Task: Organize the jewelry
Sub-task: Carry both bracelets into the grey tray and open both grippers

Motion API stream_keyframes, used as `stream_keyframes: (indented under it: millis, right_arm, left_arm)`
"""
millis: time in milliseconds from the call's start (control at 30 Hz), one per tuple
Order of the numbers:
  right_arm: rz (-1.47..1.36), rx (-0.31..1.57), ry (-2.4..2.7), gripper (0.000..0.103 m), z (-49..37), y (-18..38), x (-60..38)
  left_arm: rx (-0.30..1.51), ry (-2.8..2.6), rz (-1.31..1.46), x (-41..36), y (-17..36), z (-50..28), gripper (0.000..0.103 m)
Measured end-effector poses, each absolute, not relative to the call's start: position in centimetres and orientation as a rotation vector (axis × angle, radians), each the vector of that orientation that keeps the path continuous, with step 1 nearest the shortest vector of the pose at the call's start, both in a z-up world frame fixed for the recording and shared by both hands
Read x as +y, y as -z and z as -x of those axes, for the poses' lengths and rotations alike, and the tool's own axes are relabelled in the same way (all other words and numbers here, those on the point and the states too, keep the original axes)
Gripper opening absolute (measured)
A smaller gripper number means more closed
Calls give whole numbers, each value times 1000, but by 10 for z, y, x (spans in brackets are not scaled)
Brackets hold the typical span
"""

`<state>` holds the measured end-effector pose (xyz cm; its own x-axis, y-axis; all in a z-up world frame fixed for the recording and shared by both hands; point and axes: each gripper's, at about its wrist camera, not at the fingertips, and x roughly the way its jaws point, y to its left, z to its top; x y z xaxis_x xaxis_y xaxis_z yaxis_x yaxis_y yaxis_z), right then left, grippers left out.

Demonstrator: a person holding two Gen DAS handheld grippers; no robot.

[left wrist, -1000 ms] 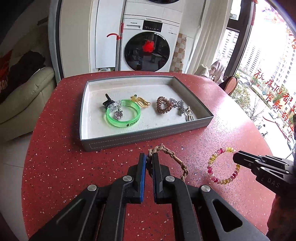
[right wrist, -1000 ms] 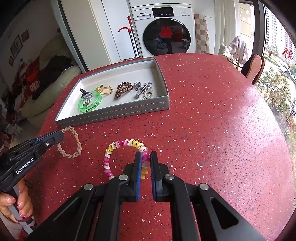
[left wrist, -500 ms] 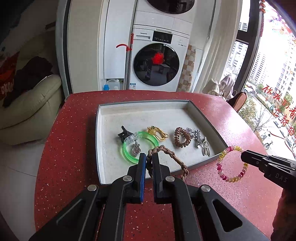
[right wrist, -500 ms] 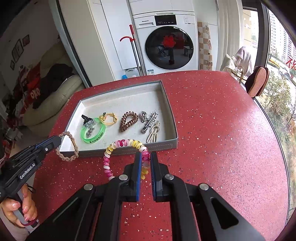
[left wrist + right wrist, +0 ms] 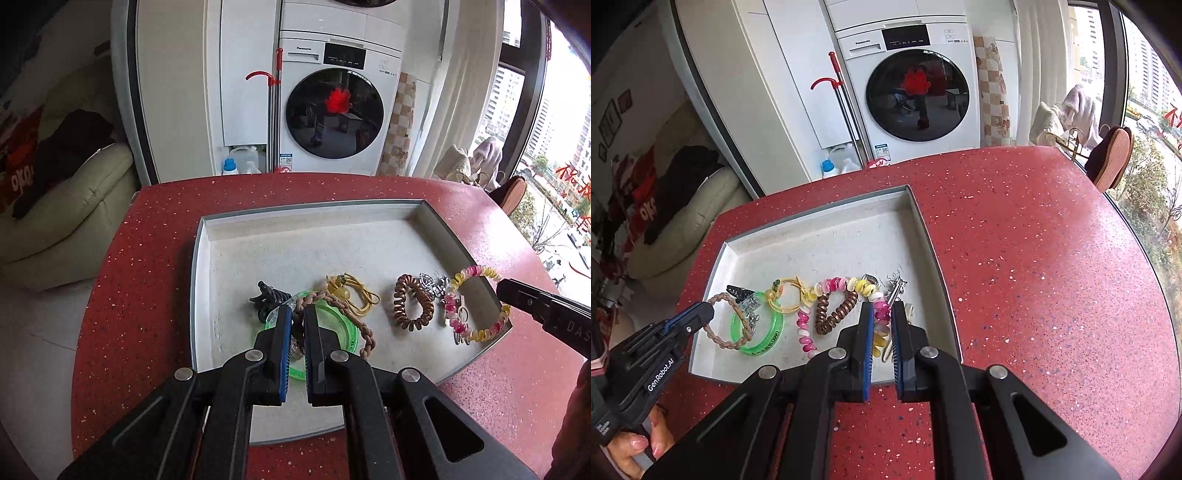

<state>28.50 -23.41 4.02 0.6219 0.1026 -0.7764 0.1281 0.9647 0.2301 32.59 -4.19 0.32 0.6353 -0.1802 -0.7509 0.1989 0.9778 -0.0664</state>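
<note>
Two bracelets are hanging over the grey tray [image 5: 201, 258] on the red table [image 5: 1034, 258].
I am pinching the braided tan bracelet [image 5: 343, 310] in my left gripper [image 5: 298, 314] above the green bangle [image 5: 764, 339], while my right gripper [image 5: 882, 314] is clamping the pink-and-yellow beaded bracelet [image 5: 831, 286] over the brown coil tie [image 5: 412, 308] and silver clips [image 5: 434, 284].

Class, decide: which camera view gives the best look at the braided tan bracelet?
The right wrist view: the braided tan bracelet hangs as a full loop from the left tool. In the left wrist view, that tool hides part of it.
</note>
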Motion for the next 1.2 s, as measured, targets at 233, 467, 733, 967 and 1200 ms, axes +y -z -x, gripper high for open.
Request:
stream_keyframes:
  millis: [233,467,733,967,1200]
  right_arm:
    - [-260,940,35,10,-307,-16,-231]
    - [-264,991,34,10,-310,7,-228]
    - [-282,1004,-11,42,-304,8,-226]
    - [-289,956,-33,47,-291,-6,-223]
    - [-305,934,-48,47,-278,-15,-223]
  left_arm:
    - [889,182,-86,-49,17,-334,25]
    - [905,160,-134,-53,27,-333,25]
    - [904,159,-169,-59,34,-328,25]
    - [897,141,-162,-57,28,-327,25]
    - [905,130,-172,-60,31,-329,25]
